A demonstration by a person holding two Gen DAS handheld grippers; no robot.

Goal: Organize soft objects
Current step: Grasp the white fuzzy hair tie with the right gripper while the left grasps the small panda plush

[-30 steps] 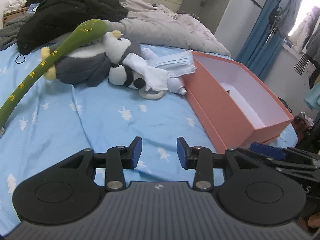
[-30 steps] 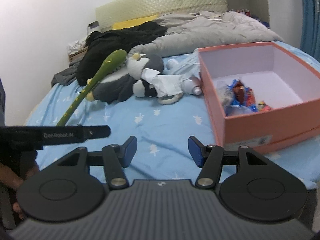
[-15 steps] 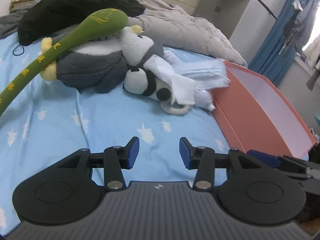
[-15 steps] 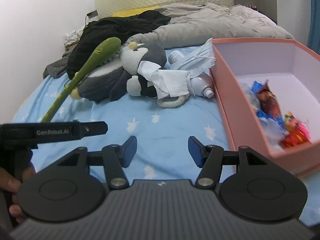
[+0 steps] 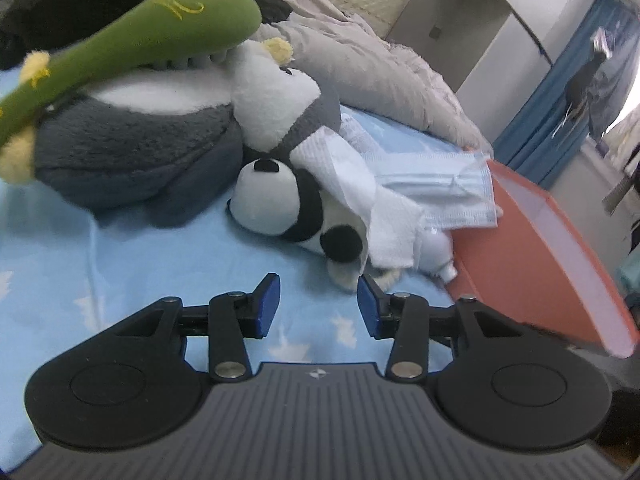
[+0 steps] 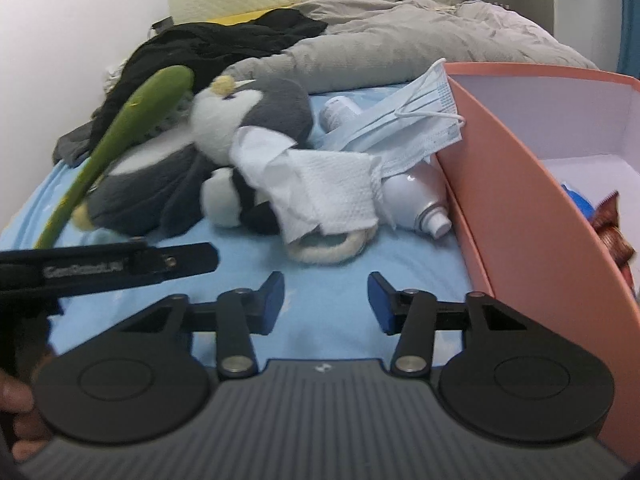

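A small panda plush (image 5: 280, 208) (image 6: 228, 204) lies on the blue bed sheet against a big grey penguin plush (image 5: 132, 156) (image 6: 248, 120). A white tissue (image 5: 360, 184) (image 6: 328, 192) drapes over the panda. A long green plush stick (image 5: 132, 44) (image 6: 120, 136) rests on the penguin. My left gripper (image 5: 318, 304) is open and empty, just short of the panda. My right gripper (image 6: 326, 300) is open and empty, short of a cream ring (image 6: 324, 250) under the tissue.
An open pink box (image 5: 540, 248) (image 6: 520, 200) stands at the right, holding wrappers (image 6: 608, 228). A blue face mask (image 5: 440, 196) (image 6: 408, 128) and a white spray bottle (image 6: 416, 204) lie beside it. A grey duvet (image 6: 400, 36) and black clothes (image 6: 224, 44) lie behind.
Both grippers have moved forward toward the plush pile, which now looms much larger. Both stay open.
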